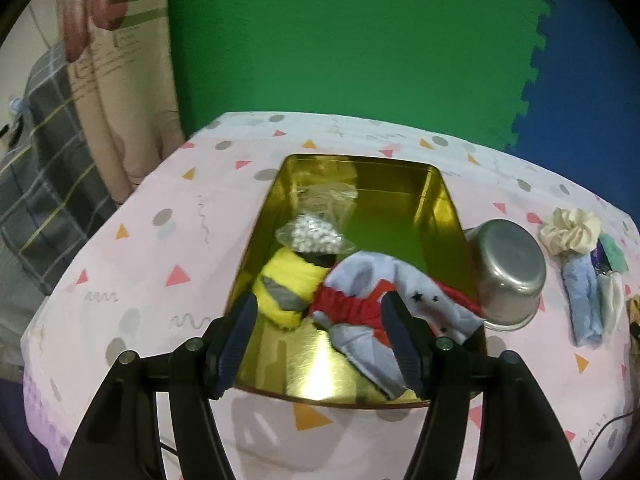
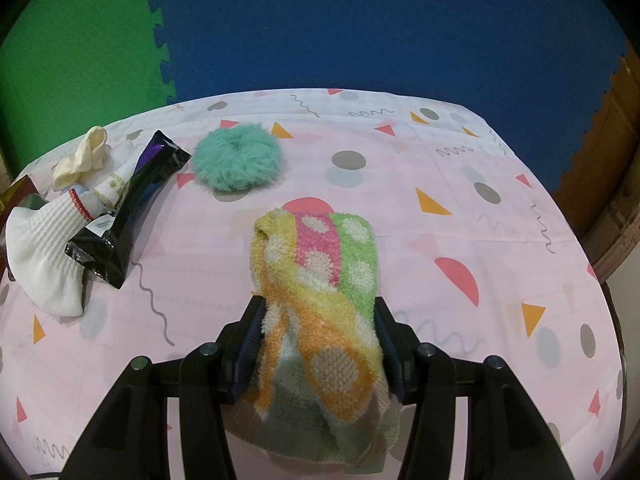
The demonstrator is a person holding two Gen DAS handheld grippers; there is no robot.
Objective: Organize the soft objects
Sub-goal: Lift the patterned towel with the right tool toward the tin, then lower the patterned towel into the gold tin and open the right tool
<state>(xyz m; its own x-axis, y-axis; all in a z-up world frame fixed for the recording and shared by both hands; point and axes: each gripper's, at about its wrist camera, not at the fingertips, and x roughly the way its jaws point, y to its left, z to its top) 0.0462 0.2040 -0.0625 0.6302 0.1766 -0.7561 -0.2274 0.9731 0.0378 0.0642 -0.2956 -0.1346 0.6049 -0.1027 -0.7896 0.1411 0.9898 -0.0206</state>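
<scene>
Left tool [image 1: 320, 334] — jaws apart, gripping nothing — above the gold tin [image 1: 448, 216] holding a grey-and-red garment [image 1: 360, 304]. Right tool [image 2: 318, 338] — clamped on the fuzzy dotted towel [image 2: 320, 280] — over the table [image 2: 460, 208].

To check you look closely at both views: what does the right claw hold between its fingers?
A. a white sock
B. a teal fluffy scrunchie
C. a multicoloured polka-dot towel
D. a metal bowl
C: the polka-dot towel sits clamped in the right claw.
</scene>
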